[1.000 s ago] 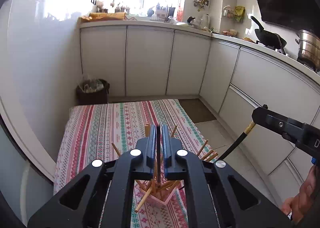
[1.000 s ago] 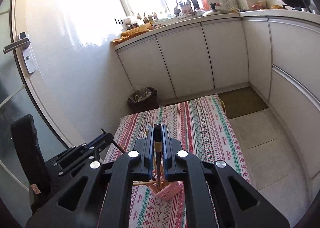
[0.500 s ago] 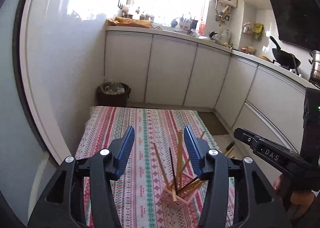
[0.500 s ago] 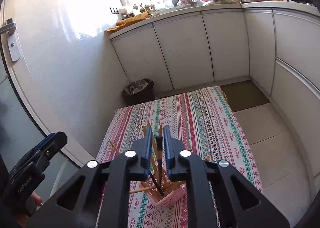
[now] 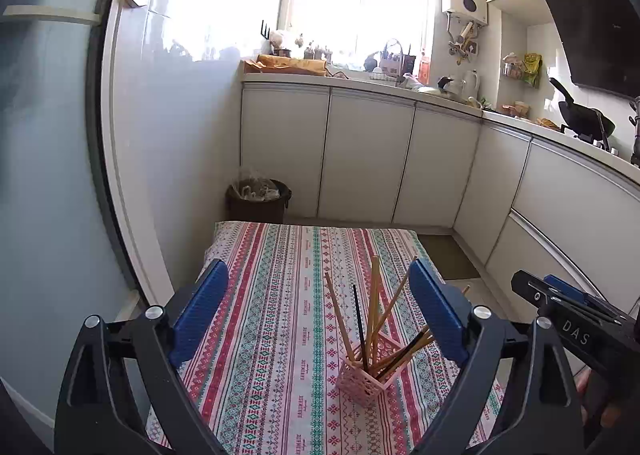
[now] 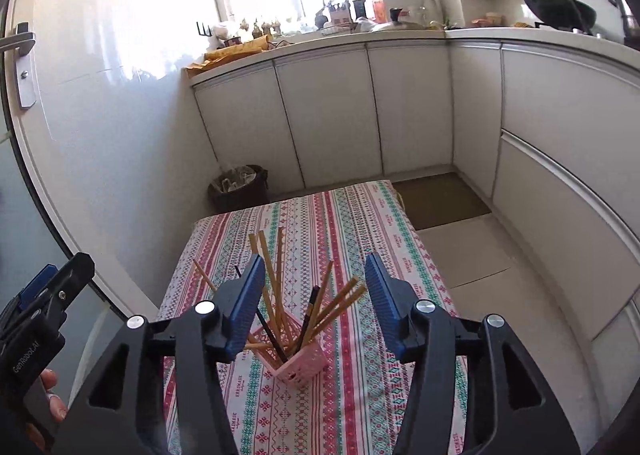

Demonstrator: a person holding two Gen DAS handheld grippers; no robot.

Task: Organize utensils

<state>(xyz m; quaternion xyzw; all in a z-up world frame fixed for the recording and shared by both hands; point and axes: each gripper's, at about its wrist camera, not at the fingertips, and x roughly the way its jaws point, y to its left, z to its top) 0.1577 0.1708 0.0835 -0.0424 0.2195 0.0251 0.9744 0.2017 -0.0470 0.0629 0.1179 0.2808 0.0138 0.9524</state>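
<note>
A small pink lattice holder (image 5: 365, 381) stands on the bench (image 5: 256, 335), which is covered with a striped, patterned cloth, toward its near right part. A bundle of chopsticks (image 5: 374, 315) sits in it, mostly light wood with a few dark ones, fanned out and leaning in different directions. The left hand-held gripper (image 5: 318, 319) hovers above and behind the holder with its blue pads spread wide; its jaws have just been opening, and nothing is pressed between them. The right hand-held gripper (image 6: 316, 307) is also above the holder, its jaws parted to a middling width after just opening; the chopstick tops show in the gap, but neither pad grips them. A dark bin (image 6: 239, 188) stands on the floor beyond the bench, against the white cabinets (image 5: 368, 159).
</note>
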